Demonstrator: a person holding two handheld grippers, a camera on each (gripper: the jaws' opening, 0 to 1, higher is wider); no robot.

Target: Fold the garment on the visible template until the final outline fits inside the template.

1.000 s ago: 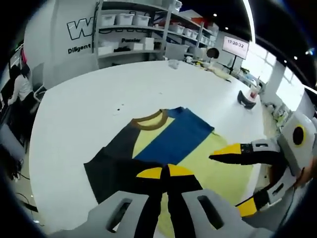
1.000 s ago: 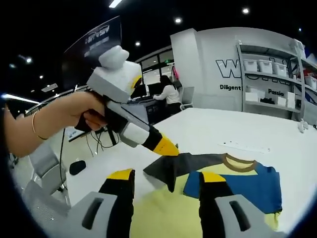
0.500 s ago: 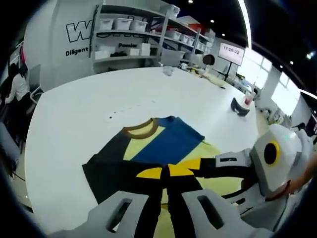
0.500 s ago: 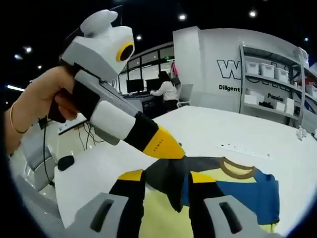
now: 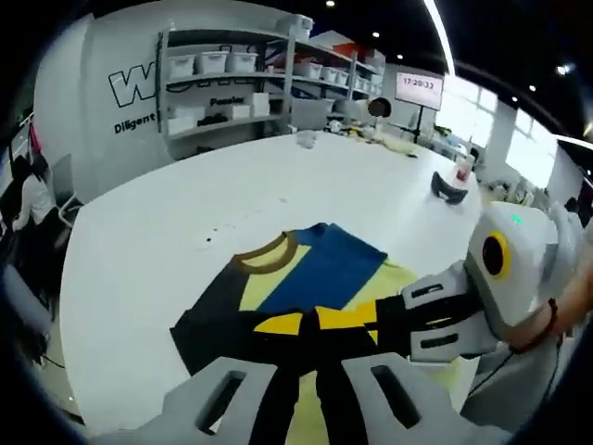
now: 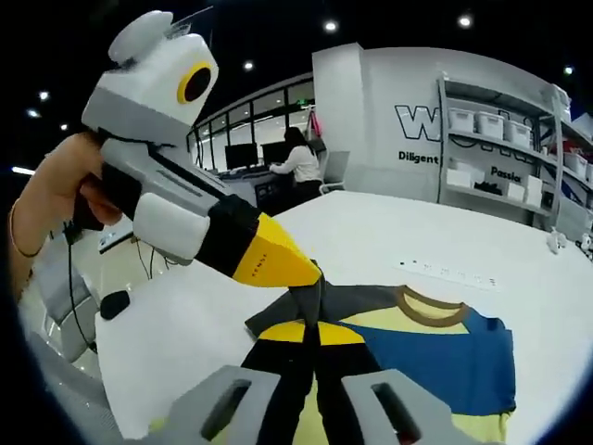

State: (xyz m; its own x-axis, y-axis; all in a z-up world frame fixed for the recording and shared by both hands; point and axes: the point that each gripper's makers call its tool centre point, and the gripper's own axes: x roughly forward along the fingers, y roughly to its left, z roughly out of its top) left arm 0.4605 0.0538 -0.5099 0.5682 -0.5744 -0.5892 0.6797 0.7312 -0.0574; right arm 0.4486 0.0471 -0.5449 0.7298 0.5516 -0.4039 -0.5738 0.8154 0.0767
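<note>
Left gripper view: both tongs [image 5: 309,322] [image 6: 309,332] clenched on garment [image 5: 315,269] edge, broad table [image 5: 148,241] around.

Wide bare white surface [image 5: 157,232] around the T-shirt [image 5: 306,273] toward the far edge and left side. Crowded at the near edge: left gripper [image 6: 301,273] and right gripper [image 5: 371,320] close together over the shirt's hem.

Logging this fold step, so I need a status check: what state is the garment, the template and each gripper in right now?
garment: partly folded, dark sleeve pinched up.
template: flat, mostly covered by the garment.
left gripper: jaws shut on the garment.
right gripper: jaws shut on the garment.
table: bears the garment.
</note>
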